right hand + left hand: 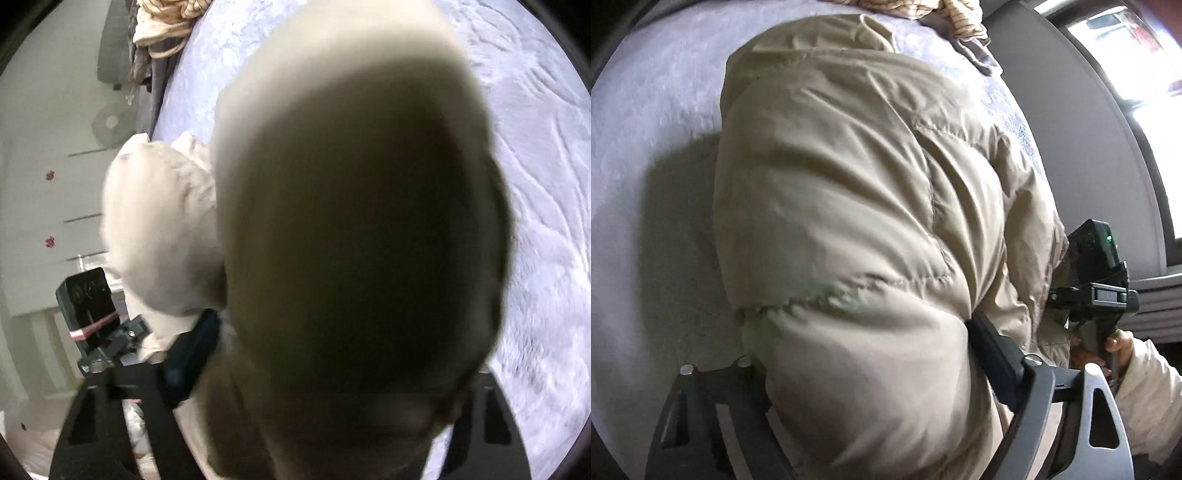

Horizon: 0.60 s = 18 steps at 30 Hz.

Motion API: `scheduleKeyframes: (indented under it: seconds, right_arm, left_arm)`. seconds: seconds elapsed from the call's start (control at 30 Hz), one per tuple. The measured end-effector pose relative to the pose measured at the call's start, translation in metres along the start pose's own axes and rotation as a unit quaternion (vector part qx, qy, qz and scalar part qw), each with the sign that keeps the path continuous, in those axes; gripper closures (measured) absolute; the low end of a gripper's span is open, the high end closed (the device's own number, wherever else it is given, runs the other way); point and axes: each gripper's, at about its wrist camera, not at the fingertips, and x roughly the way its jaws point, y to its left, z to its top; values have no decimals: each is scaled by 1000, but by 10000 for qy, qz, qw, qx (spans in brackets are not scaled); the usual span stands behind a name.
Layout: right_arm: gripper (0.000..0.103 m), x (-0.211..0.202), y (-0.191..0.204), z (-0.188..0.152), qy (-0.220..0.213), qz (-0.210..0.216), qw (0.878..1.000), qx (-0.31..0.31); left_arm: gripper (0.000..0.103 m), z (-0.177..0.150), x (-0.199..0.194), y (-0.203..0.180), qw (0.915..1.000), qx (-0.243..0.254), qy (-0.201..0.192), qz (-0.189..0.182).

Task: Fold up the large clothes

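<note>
A beige puffer jacket (857, 206) lies bunched on the lilac bed cover (657, 155) and fills the left wrist view. My left gripper (871, 369) is shut on a thick fold of it; the fabric bulges between the fingers and hides the left fingertip. In the right wrist view the jacket (354, 236) swells right up against the lens. My right gripper (317, 369) is shut on it, with only the dark left finger (188, 354) showing. The right gripper also shows in the left wrist view (1093, 280), held by a hand at the jacket's right edge.
A striped cream and grey bundle of bedding (162, 33) lies at the bed's far end. A grey wall and bright window (1137, 74) run along the bed's right side. White cabinet fronts (40, 177) stand beyond the bed cover (535, 184).
</note>
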Motion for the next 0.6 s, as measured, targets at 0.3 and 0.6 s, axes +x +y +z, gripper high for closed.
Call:
scheduleKeyframes:
  seconds: [0.3, 0.6]
  right_arm:
    - [55, -13, 23, -9, -140, 106, 9997, -180]
    - [55, 12, 75, -14, -299, 122, 9987, -403]
  left_arm:
    - [21, 6, -23, -15, 9993, 298, -205, 124]
    - [21, 21, -48, 17, 9985, 353, -419, -18]
